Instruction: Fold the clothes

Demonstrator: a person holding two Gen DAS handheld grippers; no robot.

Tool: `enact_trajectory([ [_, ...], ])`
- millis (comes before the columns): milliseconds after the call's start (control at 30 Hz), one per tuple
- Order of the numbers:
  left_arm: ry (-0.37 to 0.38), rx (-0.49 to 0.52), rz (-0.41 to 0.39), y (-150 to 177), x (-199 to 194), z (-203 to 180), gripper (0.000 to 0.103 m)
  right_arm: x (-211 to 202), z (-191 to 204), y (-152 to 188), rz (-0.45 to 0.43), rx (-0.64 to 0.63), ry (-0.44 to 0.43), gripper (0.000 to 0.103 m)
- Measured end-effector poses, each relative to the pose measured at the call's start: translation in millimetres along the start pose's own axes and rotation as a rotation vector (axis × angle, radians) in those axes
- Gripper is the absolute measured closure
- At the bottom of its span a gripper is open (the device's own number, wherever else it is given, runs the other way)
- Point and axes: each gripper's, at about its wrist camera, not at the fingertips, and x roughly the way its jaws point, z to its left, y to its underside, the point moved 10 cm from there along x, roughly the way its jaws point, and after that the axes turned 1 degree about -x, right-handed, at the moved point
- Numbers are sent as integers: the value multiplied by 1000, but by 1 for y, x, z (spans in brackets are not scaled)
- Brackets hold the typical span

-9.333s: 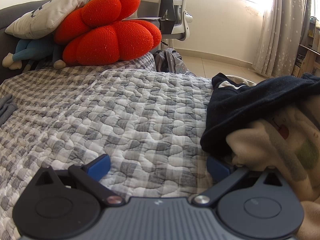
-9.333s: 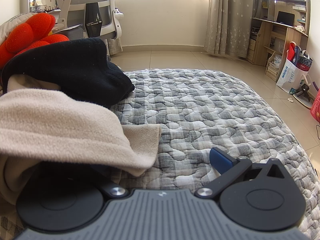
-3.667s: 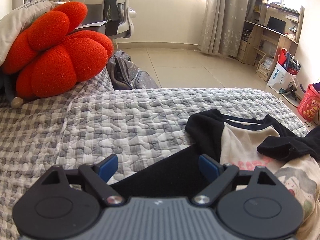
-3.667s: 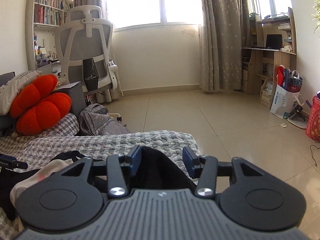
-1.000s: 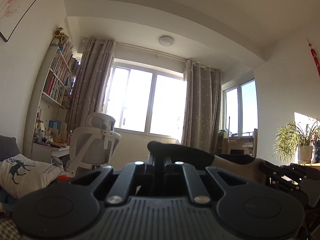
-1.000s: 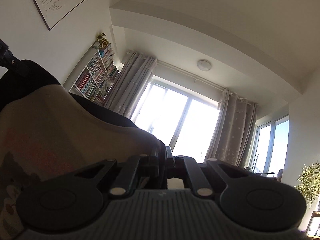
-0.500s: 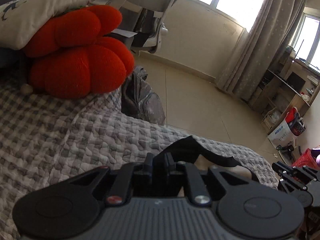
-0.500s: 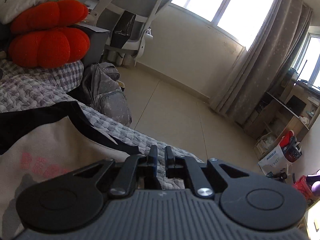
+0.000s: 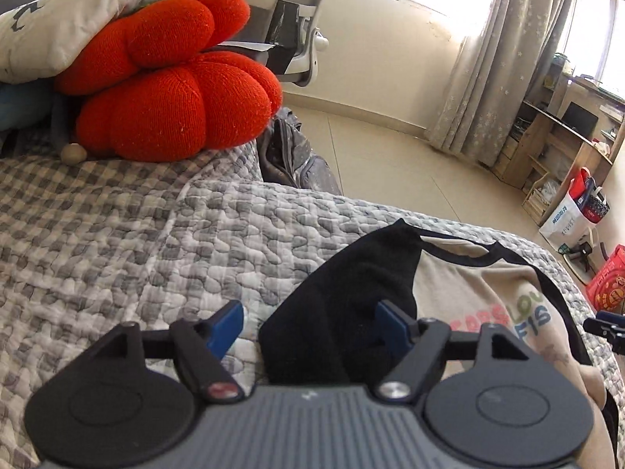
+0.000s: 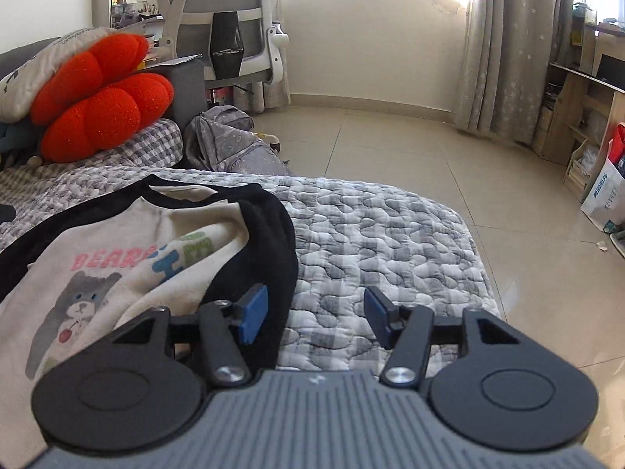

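Observation:
A cream shirt (image 10: 117, 258) with black sleeves, a black collar and a bear print lies on the grey quilted bed (image 10: 371, 226). In the left wrist view its black sleeve (image 9: 343, 293) rests on the quilt between the blue pads of my left gripper (image 9: 310, 326), whose jaws are opening and do not press it. The cream front (image 9: 476, 293) with coloured letters spreads to the right there. My right gripper (image 10: 314, 314) is opening too; the other black sleeve (image 10: 269, 242) lies by its left pad, loose on the quilt.
A red knitted cushion (image 9: 168, 90) and a pale pillow (image 9: 70, 19) sit at the head of the bed. Beyond the bed's edge are a grey backpack (image 10: 230, 140), an office chair (image 10: 230, 19), tiled floor, curtains and wooden shelves (image 10: 586, 97). A shopping bag (image 9: 574, 211) stands by the shelves.
Both grippers came down from pointing high with the shirt held up. The shirt now lies on the quilt, and both pairs of jaws have gone from shut on its black fabric to apart.

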Motion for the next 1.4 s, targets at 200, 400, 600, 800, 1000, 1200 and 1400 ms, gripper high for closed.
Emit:
enact_trajectory([
  [200, -19, 36, 65, 21, 21, -9, 28, 16, 14, 18, 66, 122, -173, 44],
  [400, -33, -5, 55, 37, 25, 2, 69, 9, 46, 22, 56, 18, -198, 89],
  [600, -63, -31, 5, 20, 8, 13, 93, 2, 50, 8, 26, -132, -61, 90],
  [800, -119, -57, -64, -30, -2, 40, 93, -8, 3, -27, -18, -123, 76, 92],
  [1000, -174, 1, -5, -45, 36, 45, 92, 27, -9, -37, 15, -205, 192, 92],
  [1200, -171, -21, 34, -27, 46, 51, 77, 58, -18, -11, 61, -213, 267, 68],
  [1400, -189, -73, -24, -32, -3, 70, 73, -2, -29, -14, -22, -111, 244, 58],
])
